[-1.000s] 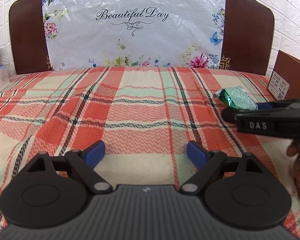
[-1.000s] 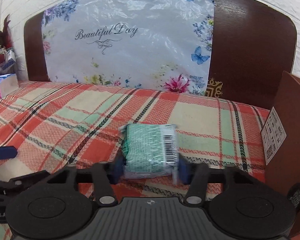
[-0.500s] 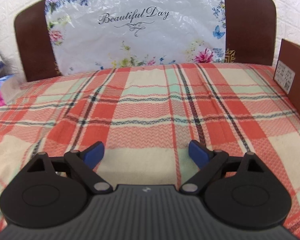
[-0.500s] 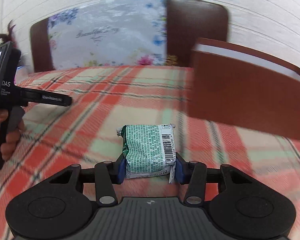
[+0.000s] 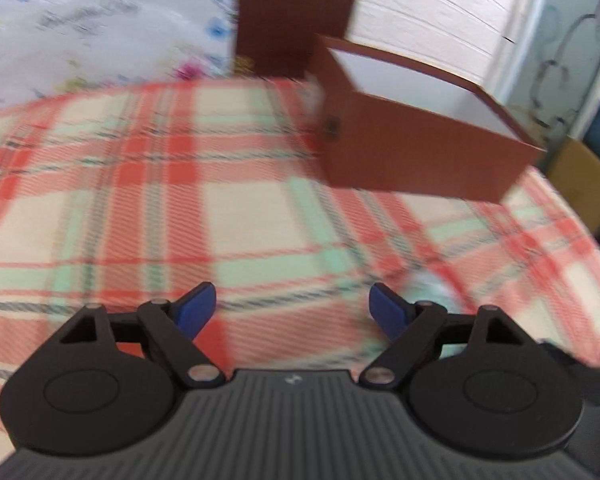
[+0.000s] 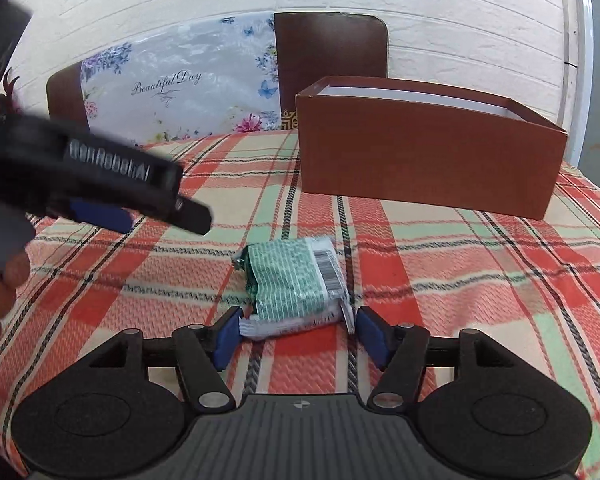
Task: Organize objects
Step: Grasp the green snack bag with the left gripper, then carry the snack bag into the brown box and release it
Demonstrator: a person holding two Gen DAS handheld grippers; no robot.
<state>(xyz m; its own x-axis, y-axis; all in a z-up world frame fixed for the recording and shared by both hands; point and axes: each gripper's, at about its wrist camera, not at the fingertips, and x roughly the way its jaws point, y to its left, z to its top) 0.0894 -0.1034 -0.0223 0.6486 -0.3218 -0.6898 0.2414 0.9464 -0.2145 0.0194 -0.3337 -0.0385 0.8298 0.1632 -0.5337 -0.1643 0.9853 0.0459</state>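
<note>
- Blur is smearing the whole left wrist view; the left gripper [image 5: 291, 307] is hanging over the plaid cloth [image 5: 236, 216] with its blue pads wide apart and nothing between them.
- Its jaws have just been closing a little, yet they are standing released.
- A brown box [image 5: 416, 152] is sitting open-topped on the cloth at upper right, showing a white inside.
- A pale green smear just beyond the right pad may be the packet [image 5: 430, 286], but the blur is making that too hard to tell.
- A dark headboard [image 5: 296, 12] and a flowered plastic sheet [image 5: 100, 28] are standing behind the cloth.
- In the right wrist view, the right gripper [image 6: 296, 332] is pointing down at the packet [image 6: 296, 280], a green-and-white wrapper with a barcode.
- The packet is lying on the cloth [image 6: 460, 264], its near end sitting between the blue pads; small gaps are showing on both sides, so the pads are not pressing it.
- The right jaws have just been opening, with the packet between them, and are standing released.
- The box [image 6: 428, 160] is sitting well behind the packet, toward the right.
- The left gripper [image 6: 112, 184] is crossing the upper left, blurred, with a hand [image 6: 0, 288] showing under it at the left edge.
</note>
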